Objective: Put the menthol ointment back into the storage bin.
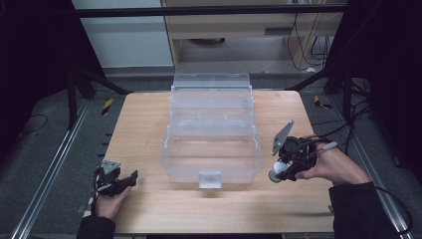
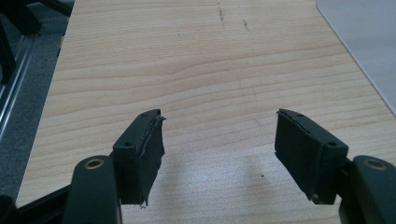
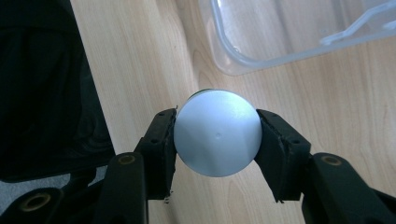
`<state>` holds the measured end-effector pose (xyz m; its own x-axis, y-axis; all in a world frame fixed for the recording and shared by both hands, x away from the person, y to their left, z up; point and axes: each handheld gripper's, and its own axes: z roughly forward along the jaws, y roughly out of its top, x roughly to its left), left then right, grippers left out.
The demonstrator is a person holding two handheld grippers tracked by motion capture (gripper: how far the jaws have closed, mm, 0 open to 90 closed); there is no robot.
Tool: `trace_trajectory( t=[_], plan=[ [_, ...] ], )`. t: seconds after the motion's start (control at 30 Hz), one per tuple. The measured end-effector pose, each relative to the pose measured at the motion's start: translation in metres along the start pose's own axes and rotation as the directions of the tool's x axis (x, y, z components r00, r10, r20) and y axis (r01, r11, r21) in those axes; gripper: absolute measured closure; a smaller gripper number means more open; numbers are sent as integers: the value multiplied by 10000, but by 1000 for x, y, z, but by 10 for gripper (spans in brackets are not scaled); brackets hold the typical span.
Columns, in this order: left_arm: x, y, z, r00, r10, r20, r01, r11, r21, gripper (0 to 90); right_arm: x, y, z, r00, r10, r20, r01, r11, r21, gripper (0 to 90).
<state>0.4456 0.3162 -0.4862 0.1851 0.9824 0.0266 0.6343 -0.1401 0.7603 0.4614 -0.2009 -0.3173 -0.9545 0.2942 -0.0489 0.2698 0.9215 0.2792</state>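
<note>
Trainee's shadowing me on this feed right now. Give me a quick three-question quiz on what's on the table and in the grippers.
1. True or false: the left gripper holds a white ball.
2. What is clamped in the right gripper?
A. a black cap
B. a white round object
C. nothing
3. Fill in: the clear plastic box on the wooden table stands with its lid ____.

Key
1. False; its jaws are apart over bare wood.
2. B; the white round object sits between both jaws, beside the box.
3. Open.
</note>
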Motion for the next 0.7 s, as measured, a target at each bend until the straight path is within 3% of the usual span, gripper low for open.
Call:
trace_trajectory(
  t=[0.43, 0.7],
  plan=[
    [0, 0, 0, 10000, 42, 20, -42, 10000, 43, 320, -9, 20, -17, 9997, -98, 204, 106, 9992, -389, 505],
    [0, 0, 0, 10000, 16, 27, -16, 10000, 35, 320, -17, 34, -15, 9997, -159, 165, 167, 9987, -487, 505]
  ],
)
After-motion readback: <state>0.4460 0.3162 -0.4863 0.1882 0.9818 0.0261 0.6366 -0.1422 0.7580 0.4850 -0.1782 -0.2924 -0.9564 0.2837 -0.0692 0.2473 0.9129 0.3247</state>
